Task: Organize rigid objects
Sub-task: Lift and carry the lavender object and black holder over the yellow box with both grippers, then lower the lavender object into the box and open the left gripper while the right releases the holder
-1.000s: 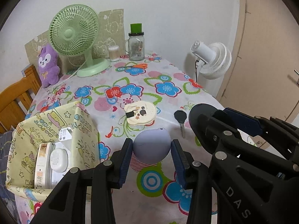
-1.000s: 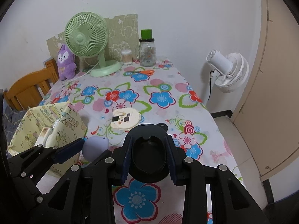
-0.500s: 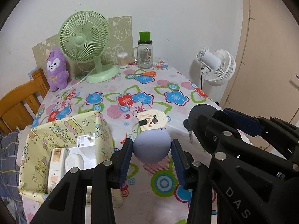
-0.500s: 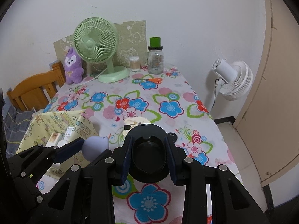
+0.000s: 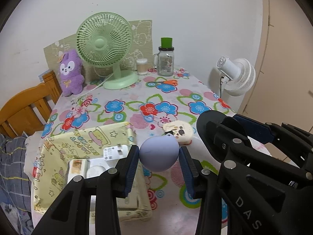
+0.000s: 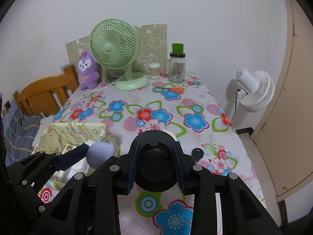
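My left tool clenches a smooth lilac egg-shaped ball just above the yellow cartoon-print fabric bin; my right tool grips a round black plastic cup over the flower-print table. The ball's curved sides could slip the pads, landing outside the bin.

Both wrist views look steeply down, close, sharing the floral table.
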Demonstrator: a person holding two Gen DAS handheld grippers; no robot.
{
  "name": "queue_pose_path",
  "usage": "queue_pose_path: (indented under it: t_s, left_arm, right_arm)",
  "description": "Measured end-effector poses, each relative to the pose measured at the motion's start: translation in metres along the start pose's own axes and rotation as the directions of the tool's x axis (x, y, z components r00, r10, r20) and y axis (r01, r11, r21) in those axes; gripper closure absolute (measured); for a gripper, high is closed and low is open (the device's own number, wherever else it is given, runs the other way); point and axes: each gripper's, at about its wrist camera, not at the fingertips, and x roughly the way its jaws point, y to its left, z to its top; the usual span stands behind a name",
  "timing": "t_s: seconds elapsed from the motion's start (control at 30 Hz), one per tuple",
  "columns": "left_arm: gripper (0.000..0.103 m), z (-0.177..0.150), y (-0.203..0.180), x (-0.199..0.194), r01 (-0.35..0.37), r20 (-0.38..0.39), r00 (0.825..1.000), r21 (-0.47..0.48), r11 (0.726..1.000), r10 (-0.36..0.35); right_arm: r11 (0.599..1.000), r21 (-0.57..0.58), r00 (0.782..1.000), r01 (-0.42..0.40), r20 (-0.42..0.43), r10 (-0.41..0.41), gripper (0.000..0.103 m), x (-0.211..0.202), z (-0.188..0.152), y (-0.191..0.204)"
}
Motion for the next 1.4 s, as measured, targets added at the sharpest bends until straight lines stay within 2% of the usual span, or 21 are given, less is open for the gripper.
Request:
queue_pose_path:
  t_s: [0.57, 1.0, 1.4]
  left_arm:
    - [0.06, -0.005, 0.045, 0.003, -0.048, -0.011, 0.999, -0.03, 0.998, 0.048]
    - [0.06, -0.016, 0.076, 0.009, -0.069, -0.024, 0.997, -0.058, 0.996, 0.067]
    - [0.059, -0.028, 0.099, 0.024, -0.075, -0.078, 0.994, -0.058, 0.996, 0.07]
  right_arm:
    - [0.998, -0.044, 0.999, -0.05, -0.018, 0.049, 0.066, 0.018, 0.007, 0.048]
    - [0.994, -0.094, 0.997, -0.056, -0.057, 0.051, 0.066, 0.035, 0.005, 0.081]
    - [0.99, -0.127, 0.993, -0.068, -0.106, 0.054, 0.066, 0.055, -0.002, 0.105]
